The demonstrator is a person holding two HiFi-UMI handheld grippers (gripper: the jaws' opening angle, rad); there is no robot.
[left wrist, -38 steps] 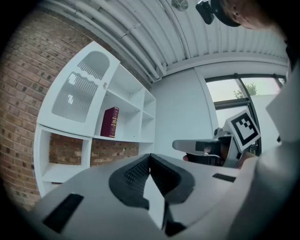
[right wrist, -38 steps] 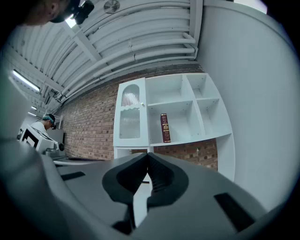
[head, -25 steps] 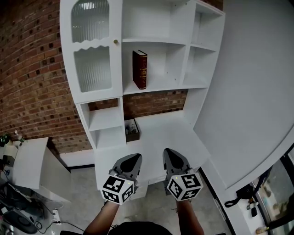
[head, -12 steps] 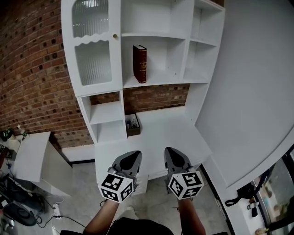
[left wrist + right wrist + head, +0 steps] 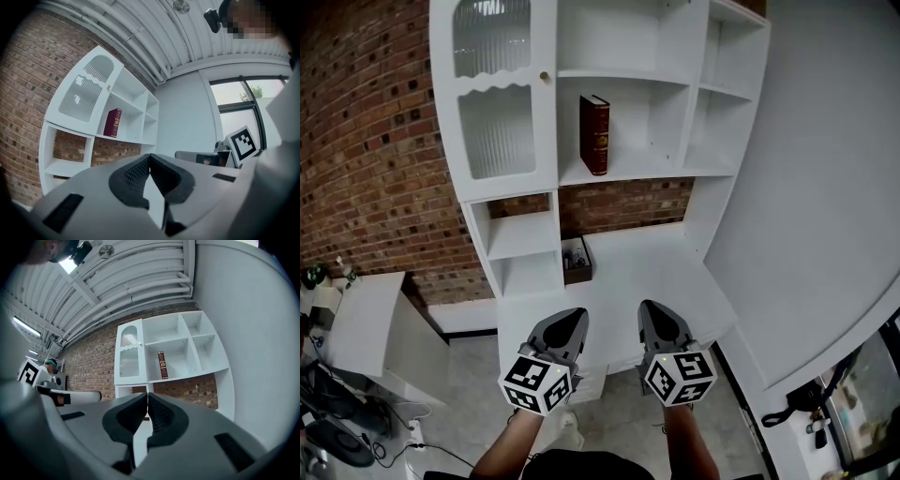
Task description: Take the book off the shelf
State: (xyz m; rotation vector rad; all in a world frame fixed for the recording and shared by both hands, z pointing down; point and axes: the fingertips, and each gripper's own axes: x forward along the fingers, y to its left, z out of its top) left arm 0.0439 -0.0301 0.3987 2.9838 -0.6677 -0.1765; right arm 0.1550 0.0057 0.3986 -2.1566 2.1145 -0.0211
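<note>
A dark red book stands upright, alone, in the middle compartment of the white shelf unit; it also shows as the book and the book in the gripper views. Both grippers hang low, side by side, well short of the shelf. My left gripper is shut with nothing between its jaws, and so is my right gripper. Their tips meet at the left gripper and the right gripper.
A white desk surface lies under the shelves, with a small dark box of small items at its back left. A ribbed glass cabinet door is left of the book. A brick wall is behind, a white wall at right.
The view has shifted slightly, so the shelf and book sit a bit further right and lower in the frame. Both grippers stay shut in nearly the same place.
</note>
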